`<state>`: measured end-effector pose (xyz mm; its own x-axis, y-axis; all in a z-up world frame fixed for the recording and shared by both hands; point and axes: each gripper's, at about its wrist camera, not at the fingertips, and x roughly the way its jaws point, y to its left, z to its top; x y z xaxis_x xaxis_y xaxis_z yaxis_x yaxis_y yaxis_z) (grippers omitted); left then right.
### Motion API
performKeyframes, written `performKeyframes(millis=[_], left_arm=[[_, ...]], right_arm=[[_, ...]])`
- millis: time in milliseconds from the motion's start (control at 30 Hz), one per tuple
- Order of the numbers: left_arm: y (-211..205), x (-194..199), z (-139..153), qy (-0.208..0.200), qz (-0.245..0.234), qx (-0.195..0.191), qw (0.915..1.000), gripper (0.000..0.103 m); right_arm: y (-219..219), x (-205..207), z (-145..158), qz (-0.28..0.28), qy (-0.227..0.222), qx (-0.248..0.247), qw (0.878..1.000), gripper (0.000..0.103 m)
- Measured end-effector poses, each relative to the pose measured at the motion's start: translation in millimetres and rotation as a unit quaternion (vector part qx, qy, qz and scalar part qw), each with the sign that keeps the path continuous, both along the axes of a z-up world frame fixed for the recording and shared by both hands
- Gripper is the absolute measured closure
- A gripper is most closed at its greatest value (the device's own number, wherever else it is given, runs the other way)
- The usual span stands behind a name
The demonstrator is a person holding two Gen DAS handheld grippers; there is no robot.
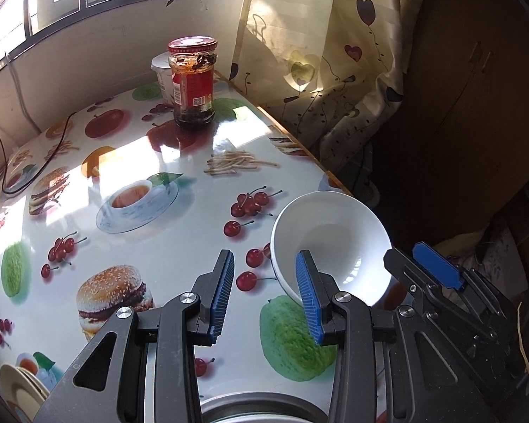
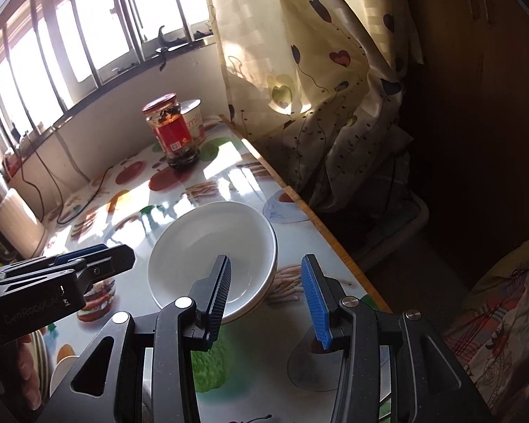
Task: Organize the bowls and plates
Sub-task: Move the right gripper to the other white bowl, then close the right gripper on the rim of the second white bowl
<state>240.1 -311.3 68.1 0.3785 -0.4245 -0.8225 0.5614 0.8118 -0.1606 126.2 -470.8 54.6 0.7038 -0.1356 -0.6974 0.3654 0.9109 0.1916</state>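
Note:
A white bowl stands on the fruit-print table near its right edge; a second rim under it suggests two nested bowls. My left gripper is open and empty just left of the bowl, its right finger in front of the bowl's near wall. My right gripper is open above the bowl's near right rim, with its left finger over the inside and its right finger outside. Neither pad presses on the rim. The right gripper also shows beside the bowl in the left wrist view, and the left gripper in the right wrist view.
A red-lidded sauce jar and a white cup stand at the far end by the curtain. A black cable crosses the far left. Stacked plates sit near left, and a metal rim lies below my left gripper.

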Motion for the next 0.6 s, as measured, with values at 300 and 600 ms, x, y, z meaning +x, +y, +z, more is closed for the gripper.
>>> performKeyframes(millis=[300,600], left_arm=[[-12.2,8.2,-14.1,0.018,0.000,0.016,0.9997,0.065],[-17.2,11.8,-23.6,0.029,0.002,0.015,0.9995,0.065]], right_arm=[[-7.6,16.7,-14.4,0.006,0.018,0.011,1.000,0.062],[-8.6,23.5,-19.7,0.010,0.019,0.014,1.000,0.069]])
